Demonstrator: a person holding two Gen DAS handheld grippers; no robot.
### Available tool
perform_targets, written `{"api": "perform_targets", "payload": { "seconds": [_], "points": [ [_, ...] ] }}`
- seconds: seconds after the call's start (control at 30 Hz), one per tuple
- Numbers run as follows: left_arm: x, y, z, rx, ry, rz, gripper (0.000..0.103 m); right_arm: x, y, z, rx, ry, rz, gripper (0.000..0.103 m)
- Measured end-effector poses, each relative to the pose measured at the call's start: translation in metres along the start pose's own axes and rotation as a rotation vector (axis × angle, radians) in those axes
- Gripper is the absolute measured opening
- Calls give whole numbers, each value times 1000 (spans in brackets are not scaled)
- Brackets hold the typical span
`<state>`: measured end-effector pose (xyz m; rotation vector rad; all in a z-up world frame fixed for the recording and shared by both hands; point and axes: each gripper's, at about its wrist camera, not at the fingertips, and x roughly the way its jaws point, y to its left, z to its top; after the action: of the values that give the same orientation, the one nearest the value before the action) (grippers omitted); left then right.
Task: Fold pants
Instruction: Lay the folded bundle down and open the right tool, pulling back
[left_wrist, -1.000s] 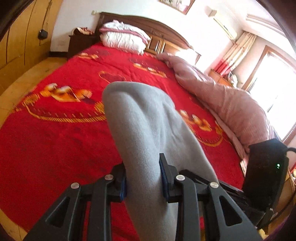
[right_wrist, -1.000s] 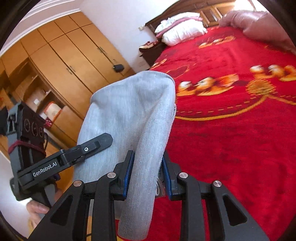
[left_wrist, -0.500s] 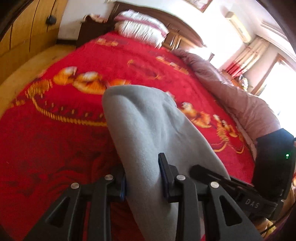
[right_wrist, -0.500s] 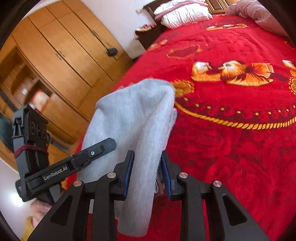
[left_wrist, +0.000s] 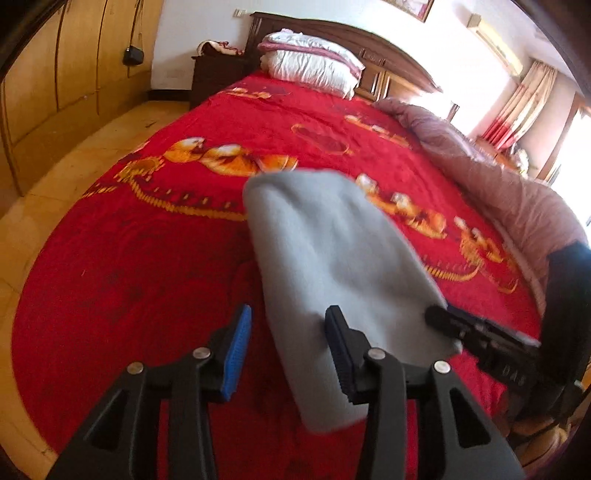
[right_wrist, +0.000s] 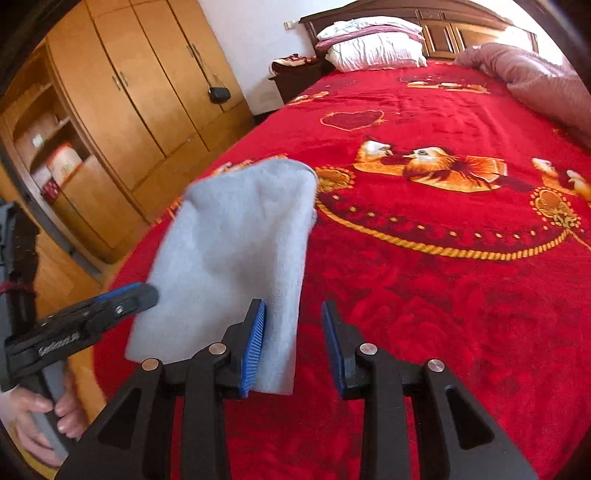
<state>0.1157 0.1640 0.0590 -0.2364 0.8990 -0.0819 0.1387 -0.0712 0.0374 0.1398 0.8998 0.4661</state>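
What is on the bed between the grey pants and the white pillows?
Only bare red blanket with gold birds lies between the grey pants and the white pillows; both wrist views show it.

Folded pants (left_wrist: 332, 266) lie on the bed (left_wrist: 147, 258), pillows (left_wrist: 310, 62) behind, quilt (left_wrist: 498, 184) right, wardrobe (right_wrist: 122, 122) left.

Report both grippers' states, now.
Left gripper: open, jaws just opening; grey pants loose between them.
Right gripper: open; pants beside one jaw, not clamped.
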Motion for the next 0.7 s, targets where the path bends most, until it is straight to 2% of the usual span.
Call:
{"api": "perform_targets", "payload": {
  "seconds": [0.07, 0.2, 0.3, 0.43, 0.6, 0.63, 0.7],
  "points": [
    [8, 0, -10, -2, 17, 28, 45, 7, -4, -2, 3, 10, -8, 38],
    [15, 6, -21, -27, 4, 60, 57, 8, -9, -11, -14, -4, -16, 42],
    [11, 6, -23, -56, 8, 61, 57, 3, -10, -10, -7, 10, -17, 42],
    [-6, -7, -27, -15, -6, 119, 57, -13, -9, -13, -10, 6, -1, 42],
    [-26, -18, -40, -33, 0, 142, 57, -41, 7, -22, -86, -19, -37, 42],
    [-29, -21, -44, -42, 1, 145, 57, -45, 9, -25, -101, -24, -45, 44],
    [-31, -25, -51, -50, -2, 156, 61, -51, 12, -31, -121, -31, -62, 56]
  ]
}}
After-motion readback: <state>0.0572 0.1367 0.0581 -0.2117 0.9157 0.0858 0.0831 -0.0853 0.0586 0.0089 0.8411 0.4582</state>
